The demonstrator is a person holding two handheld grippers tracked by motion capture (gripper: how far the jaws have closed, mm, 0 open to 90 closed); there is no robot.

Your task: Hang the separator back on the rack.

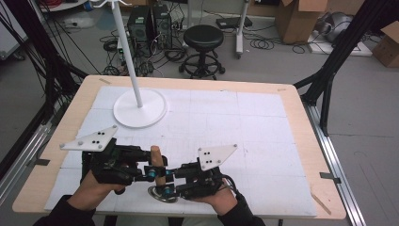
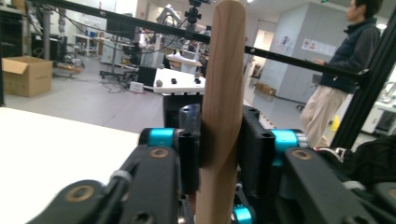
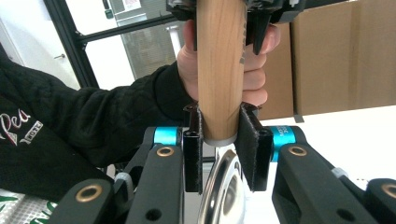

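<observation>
A utensil with a wooden handle (image 1: pixel 157 157) stands upright near the table's front edge, its shiny metal end (image 1: pixel 161 194) down on the white mat. My left gripper (image 1: pixel 155 170) is shut on the handle from the left. In the left gripper view the handle (image 2: pixel 224 84) rises between the pads of that gripper (image 2: pixel 219 140). My right gripper (image 1: pixel 165 184) grips from the right, lower down. In the right gripper view its pads (image 3: pixel 192 149) clamp the handle (image 3: pixel 219 70) just above the metal end (image 3: pixel 223 186).
A white stand with a round base (image 1: pixel 140 107) and a thin pole (image 1: pixel 126 47) occupies the back left of the table. Beyond the far edge are a black stool (image 1: pixel 203 40) and cardboard boxes (image 1: pixel 296 19). A person (image 2: pixel 336 70) stands far off.
</observation>
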